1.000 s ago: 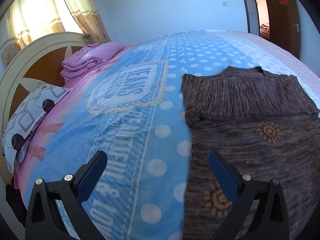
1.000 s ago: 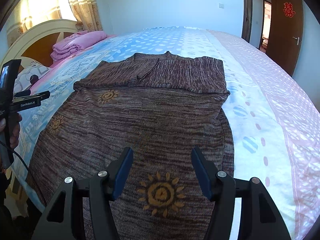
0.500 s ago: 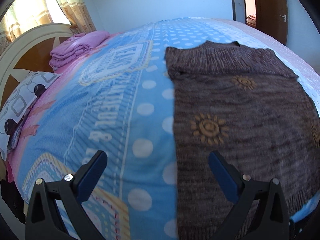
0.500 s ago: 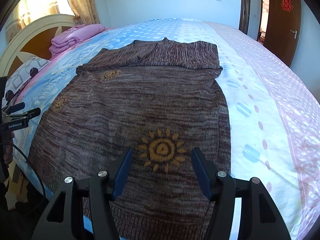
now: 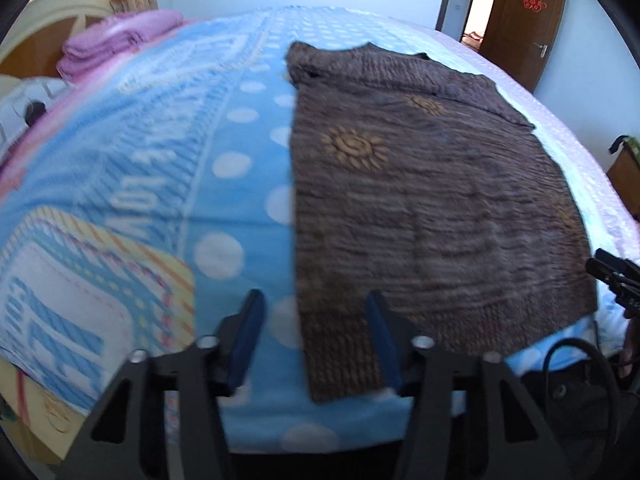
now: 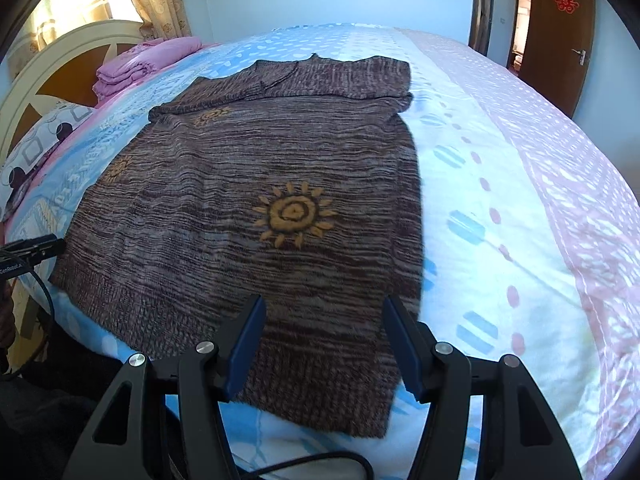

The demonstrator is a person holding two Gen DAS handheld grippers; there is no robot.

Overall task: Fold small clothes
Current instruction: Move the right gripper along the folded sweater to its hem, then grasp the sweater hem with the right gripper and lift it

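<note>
A brown knit sweater (image 5: 432, 208) with orange sun motifs lies flat on the bed, sleeves folded across its top; it also shows in the right wrist view (image 6: 256, 208). My left gripper (image 5: 316, 344) is open and empty, its fingers astride the sweater's near left hem corner, just above it. My right gripper (image 6: 322, 348) is open and empty over the hem near the right corner. The tip of the right gripper shows at the right edge of the left wrist view (image 5: 612, 276), and the left gripper at the left edge of the right wrist view (image 6: 28, 250).
The bed has a blue and pink patterned cover (image 5: 160, 184). Folded pink bedding (image 6: 140, 66) and a patterned pillow (image 6: 36, 152) lie by the cream headboard (image 6: 52, 64). A brown door (image 6: 560, 28) stands at the far right. A black cable (image 6: 44, 312) hangs by the bed's near edge.
Both grippers have drawn back toward the near edge of the bed, from over the sweater's body to its hem. The left gripper's jaws have narrowed. The sweater has not moved.
</note>
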